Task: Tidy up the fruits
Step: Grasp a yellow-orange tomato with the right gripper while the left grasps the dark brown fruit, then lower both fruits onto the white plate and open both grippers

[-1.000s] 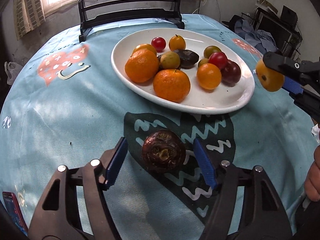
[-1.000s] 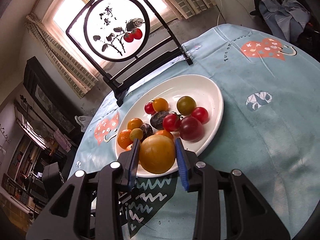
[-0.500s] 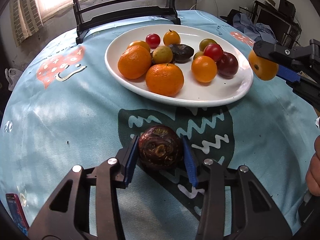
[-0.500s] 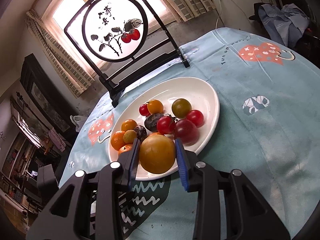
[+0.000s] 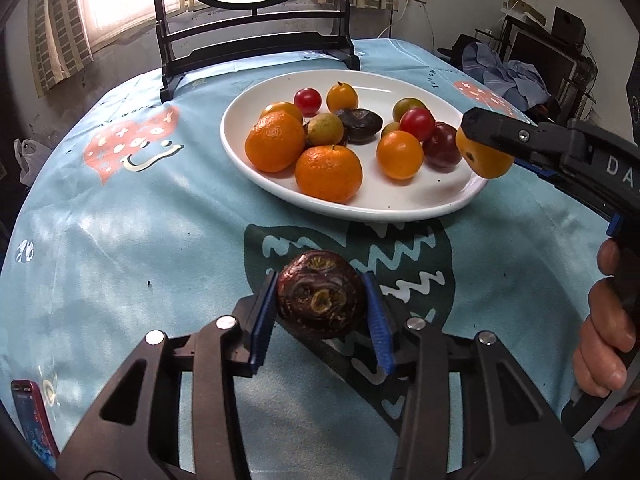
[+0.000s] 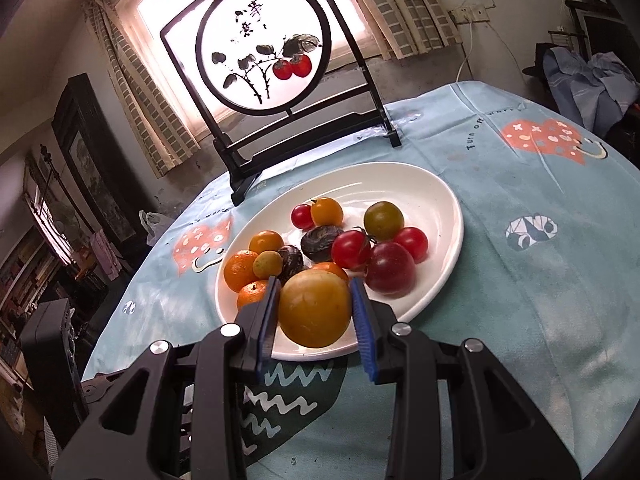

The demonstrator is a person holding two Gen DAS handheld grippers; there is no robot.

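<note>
My left gripper (image 5: pixel 320 312) is shut on a dark brown wrinkled fruit (image 5: pixel 320 294) and holds it above the blue tablecloth, in front of the white oval plate (image 5: pixel 360 204). My right gripper (image 6: pixel 316 312) is shut on a yellow-orange tomato (image 6: pixel 314 308) over the plate's near rim (image 6: pixel 316 354); it also shows in the left wrist view (image 5: pixel 482 156) at the plate's right edge. The plate holds several oranges, tomatoes and dark fruits.
A black-framed round painted screen (image 6: pixel 264 48) stands behind the plate. A red phone (image 5: pixel 32 420) lies at the table's left front edge. Clothes and furniture (image 5: pixel 516 76) stand beyond the table on the right.
My left gripper closed on the dark fruit and lifted it off the cloth. My right gripper carried the yellow tomato closer over the plate's rim.
</note>
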